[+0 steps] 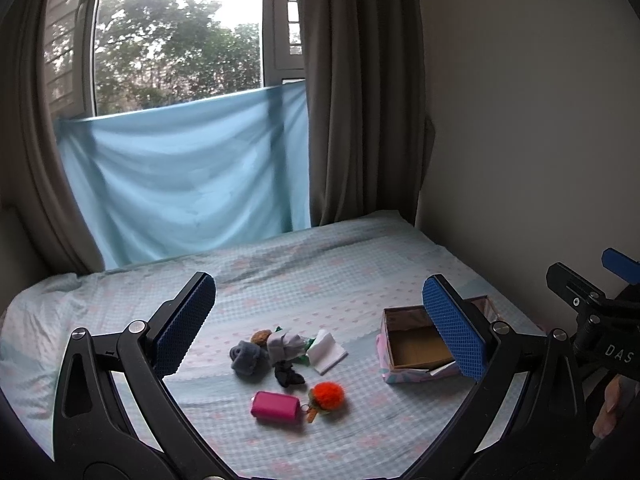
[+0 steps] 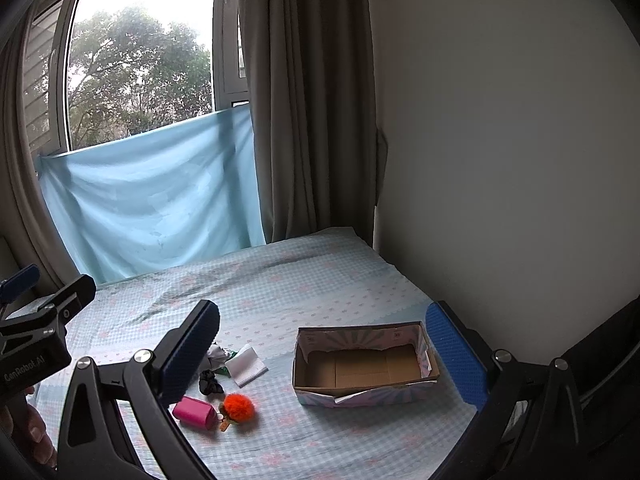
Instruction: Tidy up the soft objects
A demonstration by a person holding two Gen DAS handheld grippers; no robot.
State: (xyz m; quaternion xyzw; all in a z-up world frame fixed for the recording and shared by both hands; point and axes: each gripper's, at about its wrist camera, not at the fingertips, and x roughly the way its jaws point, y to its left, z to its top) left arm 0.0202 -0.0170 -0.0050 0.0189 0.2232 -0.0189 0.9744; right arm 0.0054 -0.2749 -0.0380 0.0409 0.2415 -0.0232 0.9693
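Observation:
Soft things lie in a cluster on the bed: a grey-blue rolled sock [image 1: 248, 356], a grey and white cloth bundle [image 1: 285, 345], a white folded cloth [image 1: 327, 351] [image 2: 246, 366], a black scrunchie [image 1: 289, 376] [image 2: 210, 383], a pink pouch [image 1: 275, 407] [image 2: 196, 412] and an orange pom-pom [image 1: 327, 396] [image 2: 239, 407]. An open, empty cardboard box [image 1: 416, 350] [image 2: 364, 364] stands to their right. My left gripper [image 1: 320, 324] is open and empty above the cluster. My right gripper [image 2: 324, 344] is open and empty, held above the box and cloth.
The bed has a pale blue checked sheet [image 1: 320, 272]. A blue cloth [image 1: 188, 176] hangs under the window, brown curtains [image 1: 360, 92] beside it. A wall [image 2: 500, 160] bounds the bed on the right. The right gripper's body [image 1: 600, 312] shows at the left view's edge.

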